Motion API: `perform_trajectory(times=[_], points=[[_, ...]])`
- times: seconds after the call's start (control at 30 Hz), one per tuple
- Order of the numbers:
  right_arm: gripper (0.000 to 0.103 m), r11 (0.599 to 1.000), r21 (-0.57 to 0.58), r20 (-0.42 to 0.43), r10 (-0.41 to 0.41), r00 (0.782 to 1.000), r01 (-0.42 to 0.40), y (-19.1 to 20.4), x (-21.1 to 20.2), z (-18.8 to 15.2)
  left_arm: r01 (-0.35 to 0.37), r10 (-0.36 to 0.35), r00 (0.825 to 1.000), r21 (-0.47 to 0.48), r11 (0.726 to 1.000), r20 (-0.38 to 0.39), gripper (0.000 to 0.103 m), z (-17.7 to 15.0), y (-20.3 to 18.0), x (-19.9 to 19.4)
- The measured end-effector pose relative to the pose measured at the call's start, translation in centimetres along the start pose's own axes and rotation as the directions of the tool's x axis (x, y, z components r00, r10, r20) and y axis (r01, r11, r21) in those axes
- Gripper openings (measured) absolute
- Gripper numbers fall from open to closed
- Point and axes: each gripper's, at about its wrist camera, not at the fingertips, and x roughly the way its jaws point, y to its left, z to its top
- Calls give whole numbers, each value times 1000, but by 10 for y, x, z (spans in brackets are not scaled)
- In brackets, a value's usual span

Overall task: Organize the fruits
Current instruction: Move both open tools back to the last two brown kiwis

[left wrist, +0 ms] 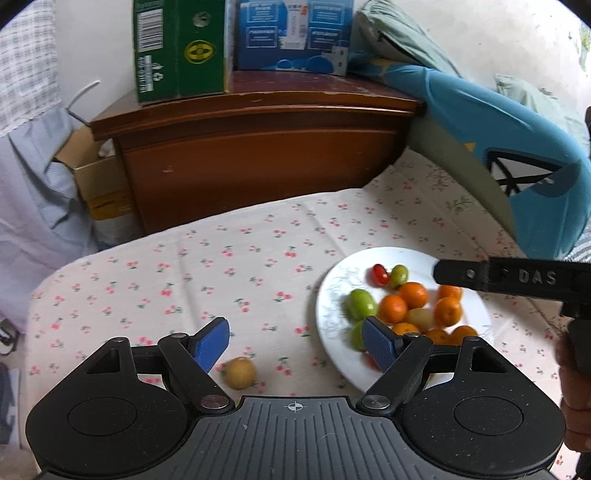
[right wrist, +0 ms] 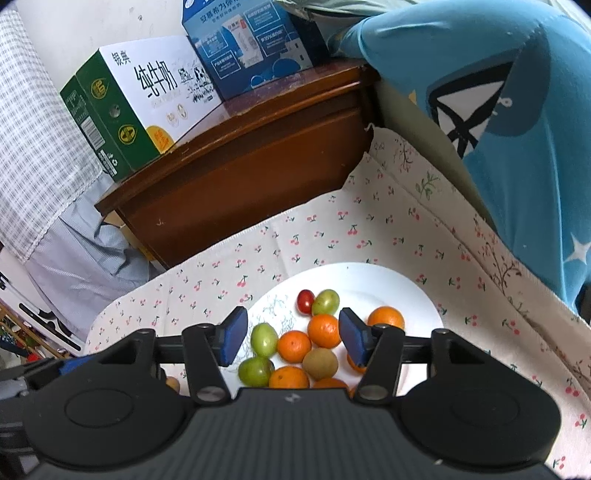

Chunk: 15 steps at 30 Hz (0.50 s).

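A white plate (left wrist: 332, 291) lies on the cherry-print cloth and holds several oranges (left wrist: 393, 308), green fruits (left wrist: 361, 303), a red cherry tomato (left wrist: 379, 274) and a brownish fruit (right wrist: 320, 363). One yellowish fruit (left wrist: 241, 373) lies loose on the cloth left of the plate. My left gripper (left wrist: 297, 343) is open and empty above the cloth, the loose fruit just below its left finger. My right gripper (right wrist: 291, 338) is open and empty above the plate (right wrist: 413, 291), over the oranges (right wrist: 293, 345). Its body shows in the left wrist view (left wrist: 517, 278).
A brown wooden cabinet (left wrist: 251, 147) stands behind the cloth, with a green carton (left wrist: 181, 48) and a blue carton (left wrist: 291, 33) on top. A blue pillow (left wrist: 517, 147) lies at the right. A cardboard box (left wrist: 99, 184) stands at the left.
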Motion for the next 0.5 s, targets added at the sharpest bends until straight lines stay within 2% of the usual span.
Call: perform_trajectory(times=[0.2,0.5], points=[[56,999,-33,2,23,1000,-23,13,-3,-7,-46,46,999,12,999,-7,80,0,14,-5],[56,994,-99,-15,53,998,-54,36,1,-17,-78,79,997,43,996,-21,80,-6,28,-4]])
